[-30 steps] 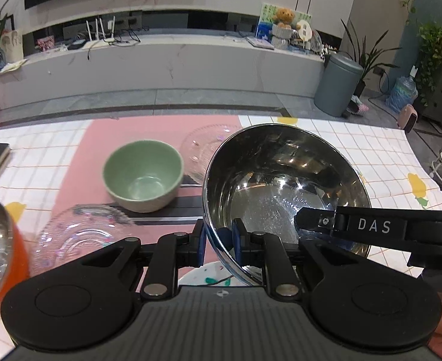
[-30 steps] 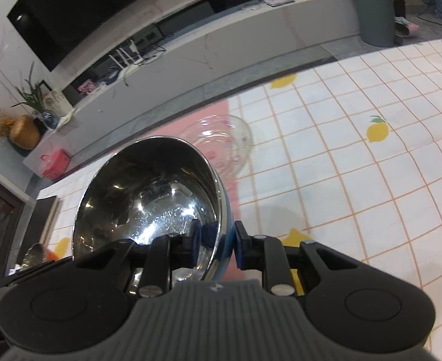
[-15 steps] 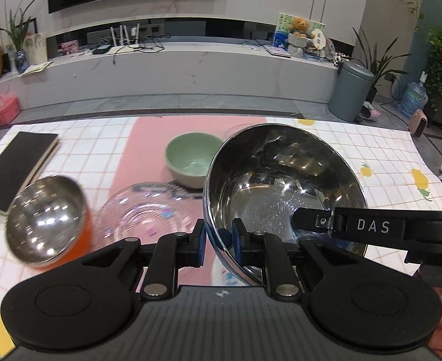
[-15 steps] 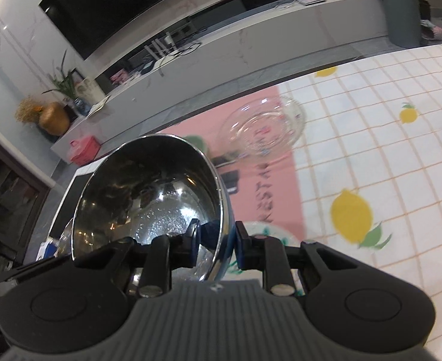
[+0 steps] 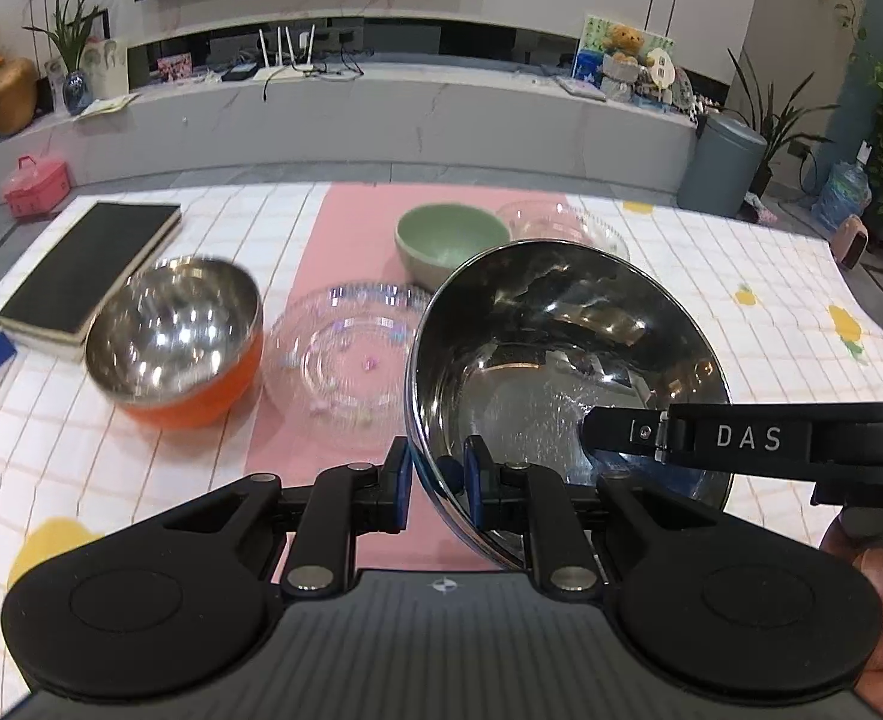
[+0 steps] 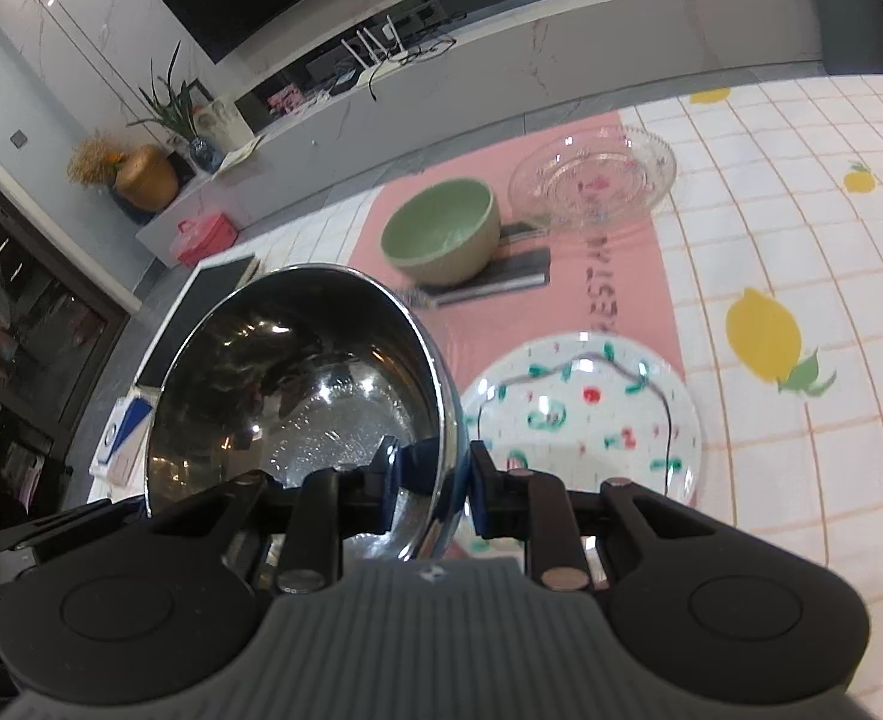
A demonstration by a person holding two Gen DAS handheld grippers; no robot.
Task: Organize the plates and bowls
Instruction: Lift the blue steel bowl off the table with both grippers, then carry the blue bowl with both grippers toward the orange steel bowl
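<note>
A large steel bowl (image 5: 567,360) is held up above the table by both grippers. My left gripper (image 5: 436,483) is shut on its near left rim. My right gripper (image 6: 432,483) is shut on its right rim; the bowl fills the left of the right wrist view (image 6: 297,384). On the table lie an orange bowl with steel lining (image 5: 177,336), a clear glass plate (image 5: 345,354), a green bowl (image 5: 450,240), a second glass plate (image 6: 594,180) and a white patterned plate (image 6: 585,414), which lies below the held bowl.
A dark book (image 5: 90,267) lies at the table's left side, with a blue and white box (image 6: 123,438) nearby. The green bowl sits by a dark flat slab (image 6: 501,276) on the pink runner (image 5: 345,216). The far table edge faces a grey TV bench.
Both grippers have risen and drawn back with the steel bowl. More of the table shows now: the orange bowl, the book and the white patterned plate have come into view.
</note>
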